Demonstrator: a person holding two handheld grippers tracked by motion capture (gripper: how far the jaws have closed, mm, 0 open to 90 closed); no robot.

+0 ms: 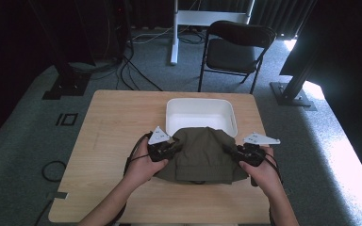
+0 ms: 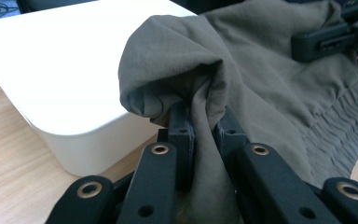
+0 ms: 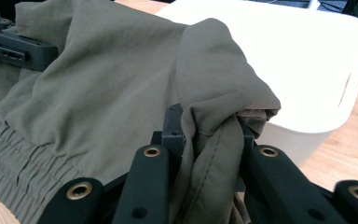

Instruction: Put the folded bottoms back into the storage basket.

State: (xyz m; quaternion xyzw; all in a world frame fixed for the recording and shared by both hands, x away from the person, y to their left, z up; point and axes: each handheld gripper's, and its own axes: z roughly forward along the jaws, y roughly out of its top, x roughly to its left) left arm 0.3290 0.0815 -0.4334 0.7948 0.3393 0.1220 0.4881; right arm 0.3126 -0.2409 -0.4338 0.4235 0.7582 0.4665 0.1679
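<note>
Olive garment (image 1: 201, 153), folded, on wooden table (image 1: 108, 122) just before white bin (image 1: 200, 114), far edge overlapping bin's near rim; left side pinched in left gripper (image 1: 171, 148), right side clamped in right gripper (image 1: 232, 150).

One olive-green garment (image 1: 201, 153) lay on the one wooden table (image 1: 113, 122), and one white bin (image 1: 200, 113) stood behind it. Two grippers were in use: the left gripper (image 1: 169, 148) and the right gripper (image 1: 233, 151), each carrying one grey three-cornered plate, so two plates in all. Two hands held them. One folding chair (image 1: 235, 47) stood beyond the table. On the floor at the far left lay several dark cables, perhaps three or four; the dimness blurred the count.
</note>
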